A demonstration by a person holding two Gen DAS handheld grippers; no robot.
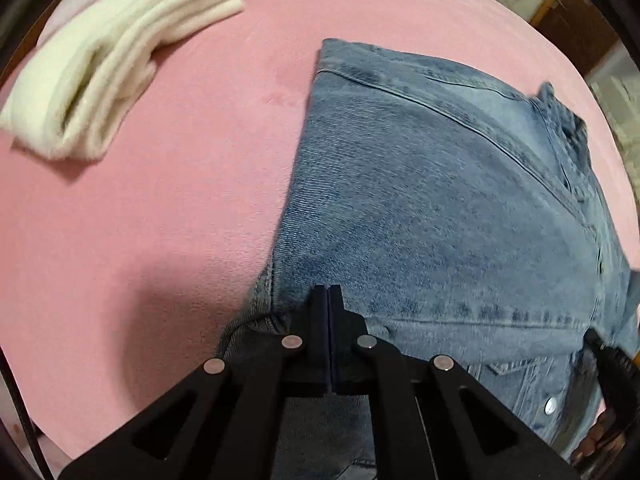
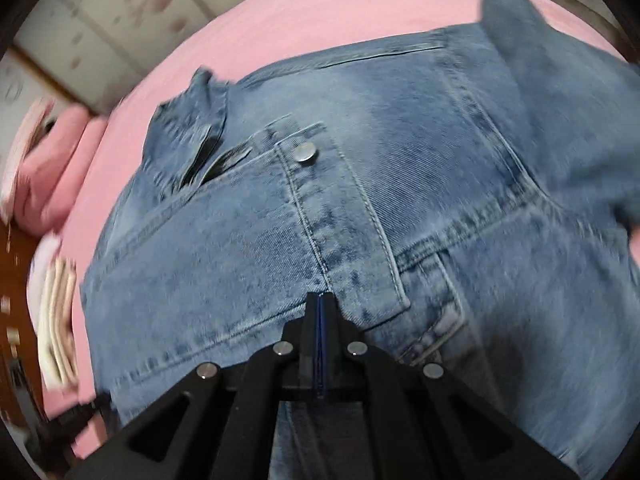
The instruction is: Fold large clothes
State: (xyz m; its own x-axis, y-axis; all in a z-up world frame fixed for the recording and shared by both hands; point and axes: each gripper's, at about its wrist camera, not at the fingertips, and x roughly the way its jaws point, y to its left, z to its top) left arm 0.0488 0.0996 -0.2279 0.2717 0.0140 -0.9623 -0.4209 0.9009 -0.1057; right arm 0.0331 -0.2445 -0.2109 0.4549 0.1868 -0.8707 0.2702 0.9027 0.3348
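Observation:
A light blue denim jacket (image 1: 440, 208) lies spread on the pink bed cover (image 1: 160, 220), seams and metal snap buttons showing. My left gripper (image 1: 328, 294) is shut, pads pressed together, its tips over the jacket close to the left side hem; I see no cloth between the pads. In the right wrist view the same jacket (image 2: 280, 248) fills the frame, with its collar (image 2: 188, 120) at the upper left and a snap button (image 2: 304, 153) on the placket. My right gripper (image 2: 320, 300) is shut as well, tips over the placket seam, nothing visible between them.
A folded cream-white fleece stack (image 1: 120, 52) lies at the far left of the bed. Pink pillows (image 2: 60, 168) and folded cloth (image 2: 58, 320) sit at the bed's left edge, with wooden furniture beyond. A hand (image 1: 596, 440) shows at the lower right.

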